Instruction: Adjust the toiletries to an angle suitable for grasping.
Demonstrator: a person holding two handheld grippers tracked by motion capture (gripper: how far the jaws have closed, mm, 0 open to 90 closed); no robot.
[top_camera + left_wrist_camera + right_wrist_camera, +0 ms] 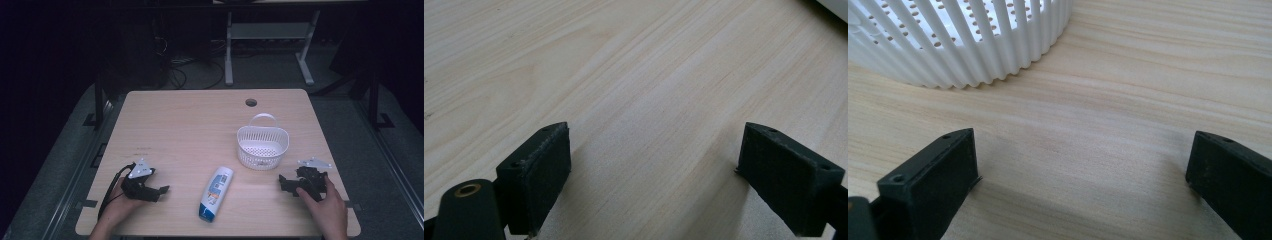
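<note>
A white bottle with a blue cap and an orange-and-blue label lies on its side near the table's front edge, cap end toward the person. A white slotted basket with a loop handle stands right of centre; its ribbed wall fills the upper left of the right gripper view. My left gripper rests on the table left of the bottle, jaws open over bare wood. My right gripper lies just below the basket, also open with nothing between its jaws.
The wooden table has a round cable hole near its far edge. Beyond the table, a white desk frame and cables lie on the dark floor. A black stand leg rises at the table's left.
</note>
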